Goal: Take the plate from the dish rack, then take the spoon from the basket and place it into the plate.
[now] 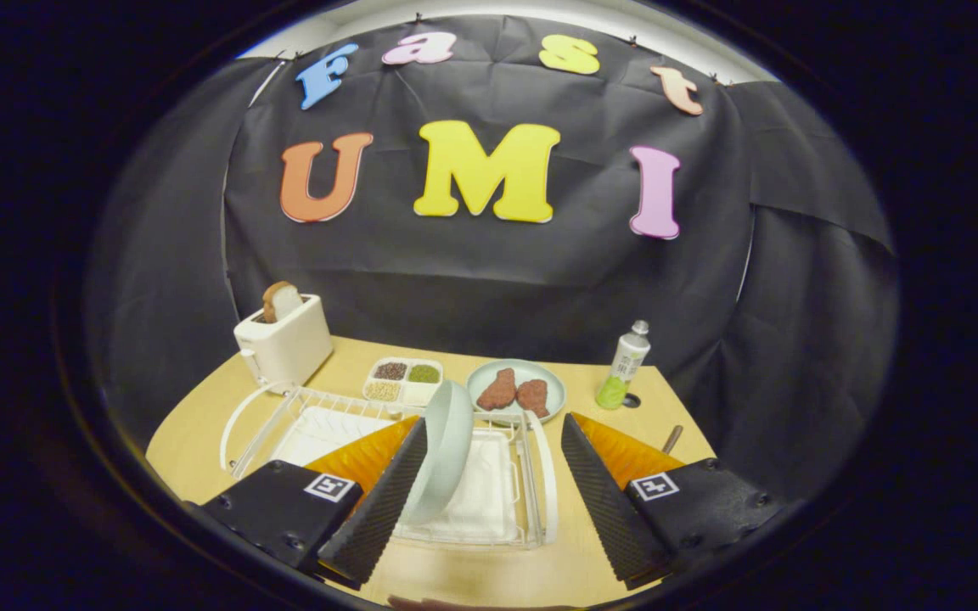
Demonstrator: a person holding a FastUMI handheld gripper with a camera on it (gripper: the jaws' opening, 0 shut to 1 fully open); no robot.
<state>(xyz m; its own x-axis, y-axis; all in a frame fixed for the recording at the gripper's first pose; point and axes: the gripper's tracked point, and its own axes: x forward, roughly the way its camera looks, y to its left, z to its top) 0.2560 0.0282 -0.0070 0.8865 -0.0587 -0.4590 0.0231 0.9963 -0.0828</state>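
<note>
The tongs [489, 501] gape wide around the plate [442, 454], which stands on edge in the rack [531, 475] against the left finger. An off-centre squeeze could tip it toward the far dish [516, 389].

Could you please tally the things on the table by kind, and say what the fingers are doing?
Plates: 2 (one upright in the dish rack, one holding meat)
Toaster: 1
Compartment tray: 1
Bottle: 1
Dish rack: 1
Total: 6
Fingers open around the upright plate.
</note>
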